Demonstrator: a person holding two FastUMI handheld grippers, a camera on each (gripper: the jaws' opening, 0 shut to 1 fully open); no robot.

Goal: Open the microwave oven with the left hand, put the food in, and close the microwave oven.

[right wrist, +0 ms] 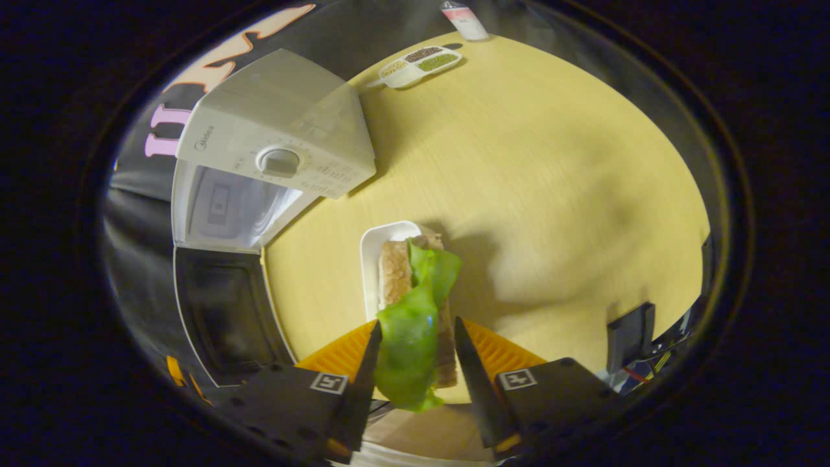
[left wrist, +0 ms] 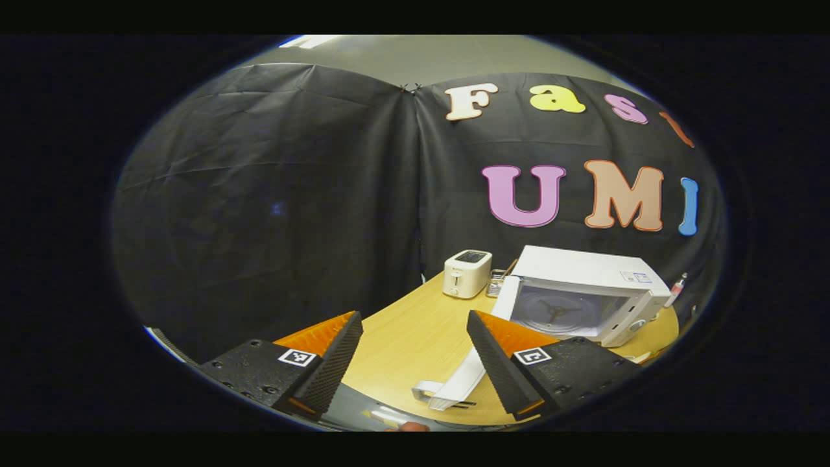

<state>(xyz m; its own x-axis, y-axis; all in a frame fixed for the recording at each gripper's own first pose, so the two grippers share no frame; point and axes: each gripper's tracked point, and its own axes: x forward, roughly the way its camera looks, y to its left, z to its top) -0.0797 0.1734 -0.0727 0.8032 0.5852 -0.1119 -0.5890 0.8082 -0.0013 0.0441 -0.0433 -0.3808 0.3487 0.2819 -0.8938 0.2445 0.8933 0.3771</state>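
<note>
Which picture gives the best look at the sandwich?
The right gripper view: the sandwich fills the middle, between the right claw's fingers, above a white tray. The left gripper view looks toward the open microwave instead.

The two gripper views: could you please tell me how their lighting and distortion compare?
Left gripper view: evenly lit, sharp, fisheye bends the table edge beside the microwave. Right gripper view: dimmer at the rim, soft shadows across the table beside the sandwich.
</note>
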